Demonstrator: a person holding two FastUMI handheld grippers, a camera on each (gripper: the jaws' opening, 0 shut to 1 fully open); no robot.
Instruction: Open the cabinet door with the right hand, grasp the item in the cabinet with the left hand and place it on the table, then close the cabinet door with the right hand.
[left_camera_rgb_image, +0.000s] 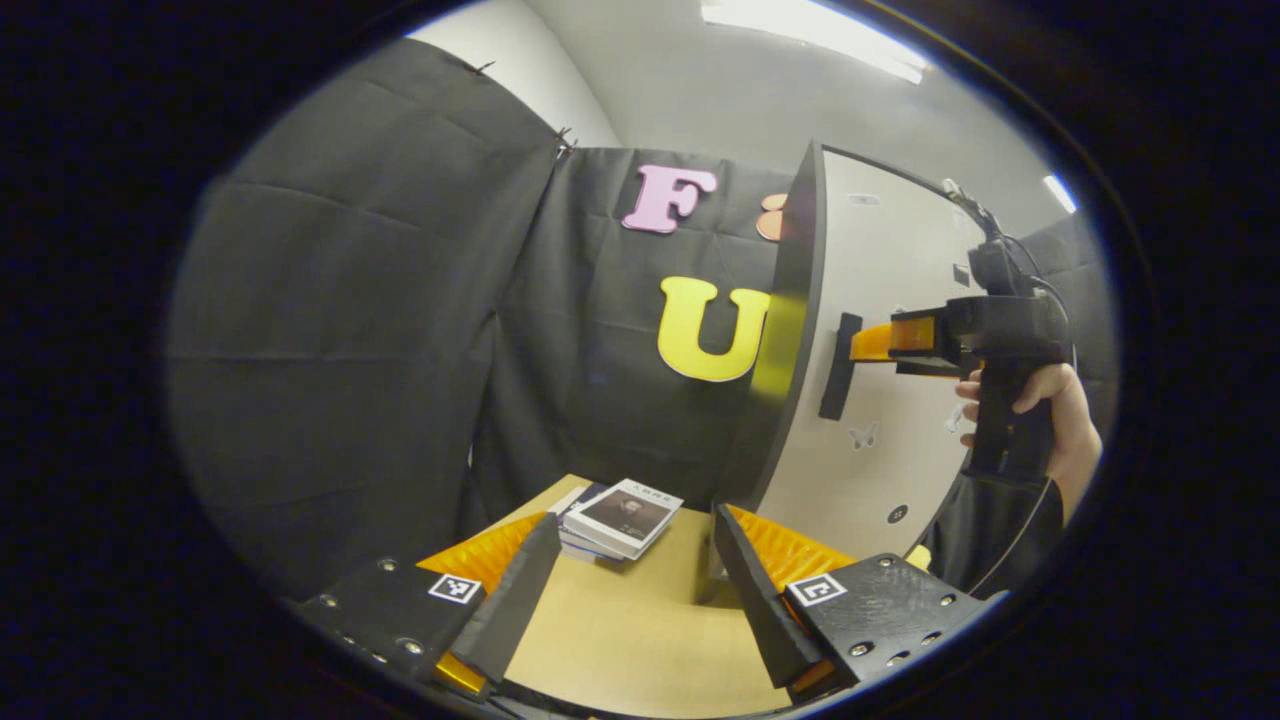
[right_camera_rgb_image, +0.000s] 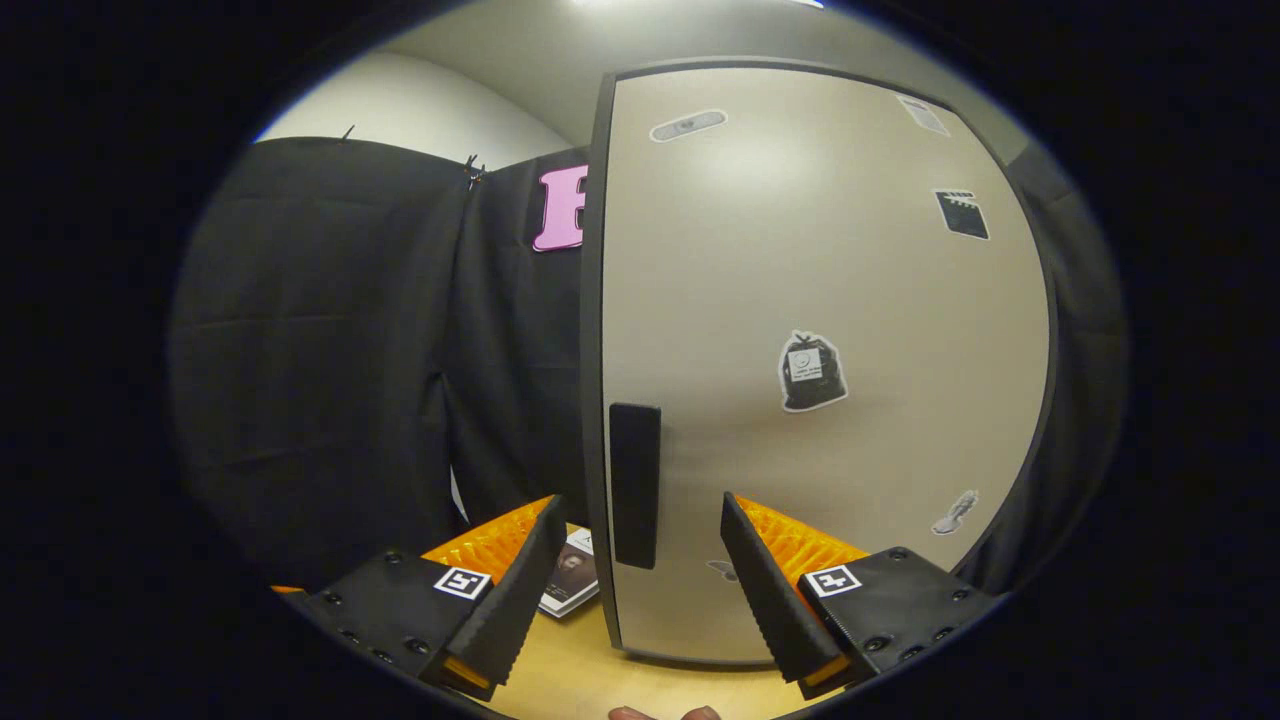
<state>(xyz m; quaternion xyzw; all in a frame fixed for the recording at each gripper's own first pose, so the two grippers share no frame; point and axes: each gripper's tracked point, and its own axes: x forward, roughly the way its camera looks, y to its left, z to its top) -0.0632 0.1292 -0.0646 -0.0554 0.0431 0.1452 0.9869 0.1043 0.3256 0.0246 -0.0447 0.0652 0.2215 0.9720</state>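
The cabinet's beige door faces me and lies flat on the cabinet front, with no gap visible. Its black upright handle stands between the fingers of my right gripper, which is open and not touching it. From the side, the right gripper points at the handle, held by a hand. A small stack of books lies on the wooden table, left of the cabinet's dark side. My left gripper hovers open over the table, empty, short of the books.
Black cloth walls close the booth behind and to the left of the table. Stickers dot the door. One corner of the books peeks out left of the door's edge. A person's fingertips show at the bottom edge.
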